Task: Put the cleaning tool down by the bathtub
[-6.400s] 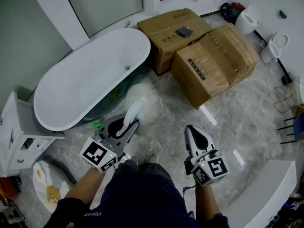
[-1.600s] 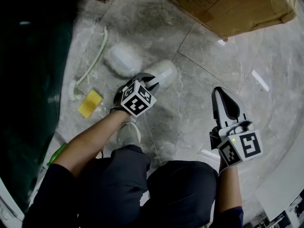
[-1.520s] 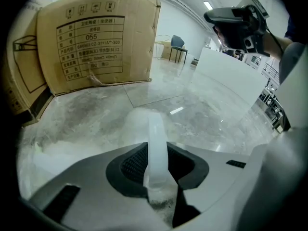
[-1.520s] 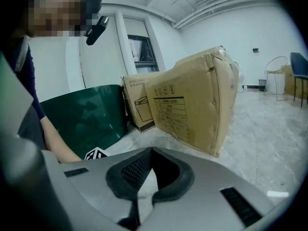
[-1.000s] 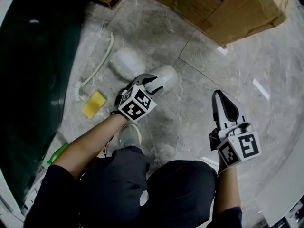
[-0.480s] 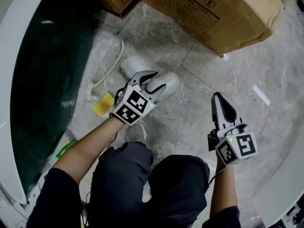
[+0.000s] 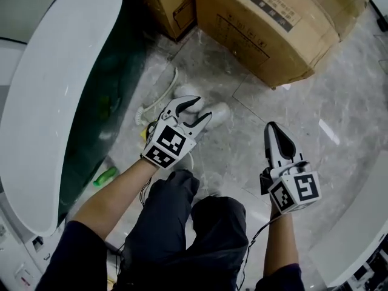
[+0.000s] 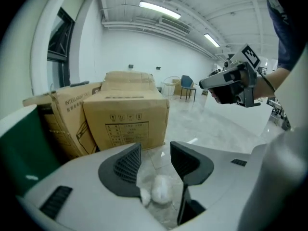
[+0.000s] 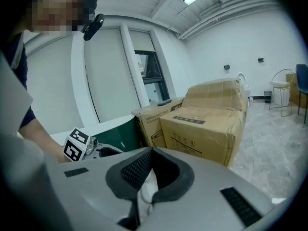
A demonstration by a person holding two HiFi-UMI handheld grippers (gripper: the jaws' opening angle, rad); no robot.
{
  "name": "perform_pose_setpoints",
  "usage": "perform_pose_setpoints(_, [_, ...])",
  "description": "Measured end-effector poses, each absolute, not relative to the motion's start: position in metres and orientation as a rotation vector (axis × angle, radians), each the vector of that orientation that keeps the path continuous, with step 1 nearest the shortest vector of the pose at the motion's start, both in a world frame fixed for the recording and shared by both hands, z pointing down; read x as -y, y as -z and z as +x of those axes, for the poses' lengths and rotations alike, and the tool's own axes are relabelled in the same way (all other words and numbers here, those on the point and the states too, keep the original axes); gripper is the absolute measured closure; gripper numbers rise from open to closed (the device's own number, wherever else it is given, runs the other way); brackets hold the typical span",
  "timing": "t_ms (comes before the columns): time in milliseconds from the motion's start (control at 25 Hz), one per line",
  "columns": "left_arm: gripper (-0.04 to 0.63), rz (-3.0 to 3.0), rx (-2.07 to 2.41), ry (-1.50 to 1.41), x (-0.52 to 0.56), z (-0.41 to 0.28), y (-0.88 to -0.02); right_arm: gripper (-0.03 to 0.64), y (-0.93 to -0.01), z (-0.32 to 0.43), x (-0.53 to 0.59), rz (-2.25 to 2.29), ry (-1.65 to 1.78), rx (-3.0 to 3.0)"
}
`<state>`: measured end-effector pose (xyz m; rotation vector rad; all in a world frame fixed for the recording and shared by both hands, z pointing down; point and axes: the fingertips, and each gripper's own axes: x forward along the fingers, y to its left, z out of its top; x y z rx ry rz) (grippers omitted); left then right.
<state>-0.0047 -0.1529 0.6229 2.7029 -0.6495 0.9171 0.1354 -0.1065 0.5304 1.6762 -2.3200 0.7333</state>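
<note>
— Where does the cleaning tool (image 7: 219, 110) lie?
— On the grey floor (image 7: 339, 102), just beyond the tips of the left gripper (image 7: 204, 108) and apart from them, near the dark green wall of the bathtub (image 7: 54, 102). The jaws of this gripper have just been opening; they stand wide with nothing between them.
— And the right gripper (image 7: 271, 129)?
— Its fingers are pressed together and grip nothing.
— What is in the containers?
— The bathtub shows only its white inside. The cardboard boxes (image 7: 267, 35), ahead of both pairs of fingers, are closed, so I cannot tell their contents.
— Is there room to move?
— The tool lies in a narrow strip between tub and boxes. To the right of the right fingers the floor is open, up to a white curved edge (image 7: 357, 223).
</note>
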Motion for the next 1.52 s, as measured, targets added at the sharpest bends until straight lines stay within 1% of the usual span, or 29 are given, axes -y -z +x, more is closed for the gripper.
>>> perform_pose_setpoints(360, [0.390,2.697,0.797,-0.763,0.159,-0.026,-0.439,0.612,-0.374,0.115,0.111,1.664,-0.734,2.375])
perform_pose_setpoints(800, [0.393,2.748,0.904,-0.665,0.126,-0.040,-0.262,0.612,-0.224,0.104,0.104,1.677,-0.669,2.445])
perform_pose_setpoints(1160, [0.413,2.757,1.000,-0.449,0.099,-0.052,-0.150,0.612,-0.124,0.081,0.082,1.683,-0.586,2.526])
perform_pose_setpoints(1360, [0.423,2.771,1.030,-0.431,0.087,-0.061,-0.108,0.612,-0.085,0.076,0.065,1.684,-0.521,2.545])
perform_pose_setpoints(1520, [0.445,2.804,1.052,-0.365,0.075,-0.065,-0.081,0.612,-0.060,0.071,0.052,1.677,-0.476,2.586])
